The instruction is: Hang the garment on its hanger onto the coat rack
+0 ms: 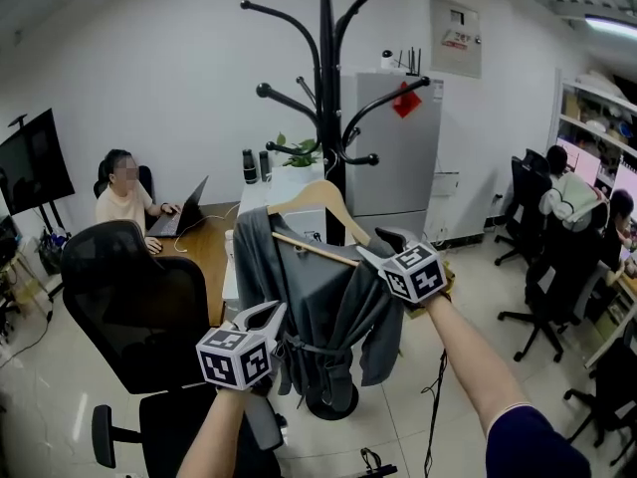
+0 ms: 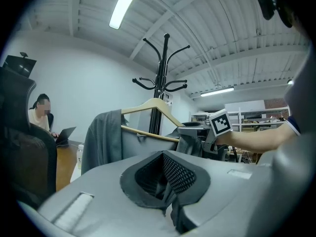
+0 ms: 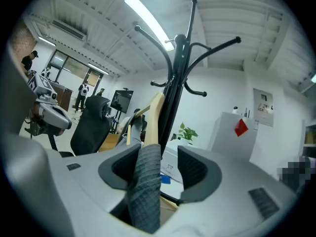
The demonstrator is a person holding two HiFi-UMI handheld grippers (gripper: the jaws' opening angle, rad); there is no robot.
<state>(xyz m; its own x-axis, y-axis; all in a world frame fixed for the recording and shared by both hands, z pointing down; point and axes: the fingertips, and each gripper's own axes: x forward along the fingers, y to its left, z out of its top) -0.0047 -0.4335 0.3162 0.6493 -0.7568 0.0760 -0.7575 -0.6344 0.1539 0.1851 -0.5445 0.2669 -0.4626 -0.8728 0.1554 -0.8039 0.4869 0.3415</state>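
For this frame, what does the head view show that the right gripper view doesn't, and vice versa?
Head view only: the whole gray garment hanging down, and the coat rack down to its base. Right gripper view only: the right tool's jaws standing apart, a garment fold between them, not clamped. Both: the rack's hooks and the wooden hanger.
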